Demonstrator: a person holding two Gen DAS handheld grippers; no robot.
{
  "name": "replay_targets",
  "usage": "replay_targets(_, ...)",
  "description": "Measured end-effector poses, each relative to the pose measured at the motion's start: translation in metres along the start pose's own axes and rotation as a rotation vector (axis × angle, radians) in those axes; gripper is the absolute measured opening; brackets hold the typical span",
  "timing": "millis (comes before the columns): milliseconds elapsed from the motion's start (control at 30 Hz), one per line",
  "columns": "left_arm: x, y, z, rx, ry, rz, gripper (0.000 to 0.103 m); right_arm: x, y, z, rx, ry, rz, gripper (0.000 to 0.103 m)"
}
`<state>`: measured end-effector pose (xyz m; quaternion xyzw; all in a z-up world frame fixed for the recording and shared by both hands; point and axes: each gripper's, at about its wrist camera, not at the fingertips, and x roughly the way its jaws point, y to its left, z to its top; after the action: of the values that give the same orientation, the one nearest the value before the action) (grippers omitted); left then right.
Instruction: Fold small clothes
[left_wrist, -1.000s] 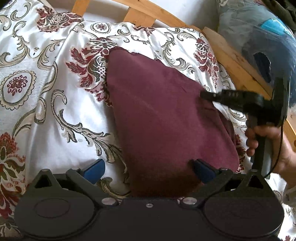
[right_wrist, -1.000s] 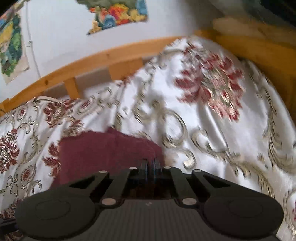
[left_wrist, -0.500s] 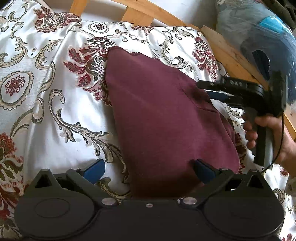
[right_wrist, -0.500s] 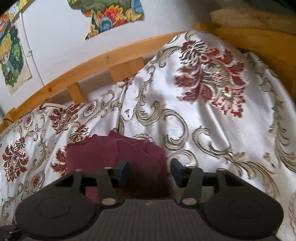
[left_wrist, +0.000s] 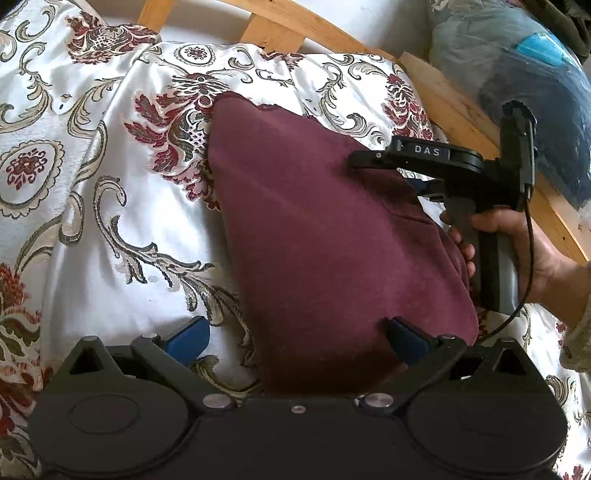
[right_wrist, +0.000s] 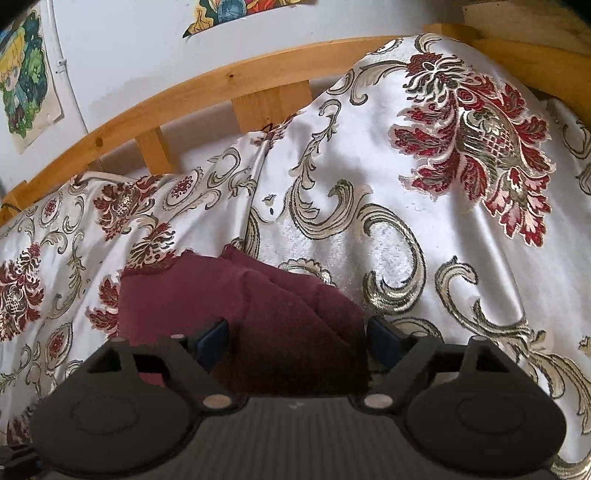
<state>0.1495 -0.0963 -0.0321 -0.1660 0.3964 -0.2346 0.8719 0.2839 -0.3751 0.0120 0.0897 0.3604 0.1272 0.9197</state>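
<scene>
A maroon garment (left_wrist: 325, 236) lies folded on the patterned bedspread, its near end between the fingers of my left gripper (left_wrist: 295, 338), which stands open just above it. My right gripper (left_wrist: 373, 162) hovers at the garment's far right edge, held by a hand (left_wrist: 532, 254). In the right wrist view the right gripper (right_wrist: 299, 334) has its jaws opening wide over the layered maroon garment (right_wrist: 229, 295); cloth lies between the blue fingertips (right_wrist: 216, 334), which do not press on it.
The white bedspread (left_wrist: 92, 229) with red and gold flowers covers the bed. A wooden bed rail (right_wrist: 177, 99) runs along the wall behind. A blue bag (left_wrist: 524, 74) sits beyond the rail at the far right. Posters (right_wrist: 26, 77) hang on the wall.
My right gripper went from shut to wide open, letting go of the maroon cloth, and drew back slightly toward the right edge. The left gripper stayed still.
</scene>
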Motion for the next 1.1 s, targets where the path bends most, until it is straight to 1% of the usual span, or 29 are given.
replay_targets(100, 0.001, 0.001, 0.0, 0.002, 0.003, -0.003, 0.103, 0.003, 0.0, 0.001, 0.007, 0.002, 0.005, 0.09)
replay_targets(333, 0.001, 0.0, 0.0, 0.013, -0.001, 0.0, 0.103, 0.006, 0.007, 0.0, -0.036, 0.006, -0.007, 0.093)
replay_targets(400, 0.001, 0.0, 0.0, 0.013, -0.001, 0.0, 0.103, 0.003, 0.014, 0.001, -0.081, -0.015, -0.033, 0.093)
replay_targets(467, 0.001, 0.0, 0.0, 0.013, -0.001, 0.0, 0.103, -0.001, 0.027, 0.002, -0.169, -0.056, -0.073, 0.091)
replay_targets(500, 0.001, 0.0, 0.0, 0.013, -0.001, 0.0, 0.103, -0.002, 0.031, 0.003, -0.203, -0.063, -0.073, 0.085)
replay_targets(533, 0.001, 0.0, 0.0, 0.013, -0.001, 0.0, 0.103, -0.002, 0.036, 0.005, -0.232, -0.066, -0.075, 0.082)
replay_targets(567, 0.001, -0.001, 0.0, 0.014, -0.001, 0.0, 0.103, -0.001, 0.041, 0.007, -0.26, -0.062, -0.072, 0.075)
replay_targets(633, 0.001, -0.001, 0.0, 0.015, -0.001, 0.0, 0.103, 0.003, 0.049, 0.009, -0.312, -0.045, -0.068, 0.054)
replay_targets(667, 0.001, -0.001, 0.0, 0.015, -0.001, 0.0, 0.103, 0.006, 0.052, 0.01, -0.341, -0.034, -0.079, 0.04)
replay_targets(700, 0.001, -0.001, 0.0, 0.015, -0.001, 0.0, 0.102, 0.008, 0.054, 0.01, -0.354, -0.03, -0.093, 0.021)
replay_targets(733, 0.001, -0.001, 0.0, 0.014, -0.001, 0.0, 0.102, 0.009, 0.054, 0.011, -0.349, -0.025, -0.092, 0.015)
replay_targets(800, 0.001, -0.001, 0.0, 0.013, -0.001, -0.001, 0.103, 0.006, 0.052, 0.01, -0.335, -0.032, -0.085, 0.011)
replay_targets(933, 0.001, 0.0, 0.0, 0.007, -0.001, -0.006, 0.102, -0.005, 0.042, 0.008, -0.307, -0.061, -0.121, 0.01)
replay_targets(1100, 0.001, 0.002, 0.001, -0.004, 0.0, -0.019, 0.102, -0.002, 0.028, 0.005, -0.265, -0.038, -0.128, 0.011)
